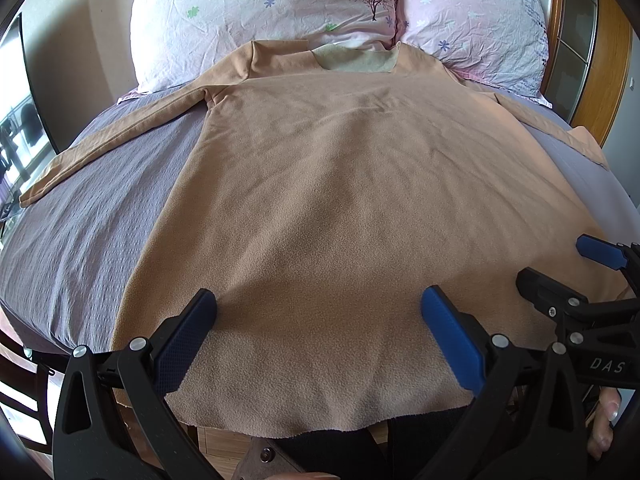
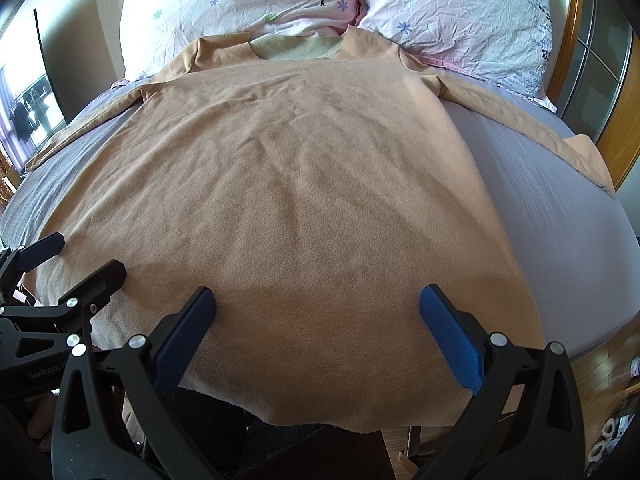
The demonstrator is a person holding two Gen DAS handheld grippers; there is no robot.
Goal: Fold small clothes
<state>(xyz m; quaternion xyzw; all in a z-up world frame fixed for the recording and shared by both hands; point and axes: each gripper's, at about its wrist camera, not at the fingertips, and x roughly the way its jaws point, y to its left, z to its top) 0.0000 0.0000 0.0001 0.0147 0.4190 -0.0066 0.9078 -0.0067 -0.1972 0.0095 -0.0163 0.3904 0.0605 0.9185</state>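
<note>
A tan fleece long-sleeved top lies flat on the bed, collar toward the pillows, both sleeves spread out; it also fills the right wrist view. Its hem hangs over the near bed edge. My left gripper is open, its jaws wide apart just above the hem on the left part. My right gripper is open over the hem's right part. The right gripper also shows in the left wrist view, and the left gripper in the right wrist view. Neither holds cloth.
The grey bedsheet lies under the top. Two floral pillows lean at the head. A wooden headboard and cabinet stand at the right. A window is at the left. Wooden floor shows beside the bed.
</note>
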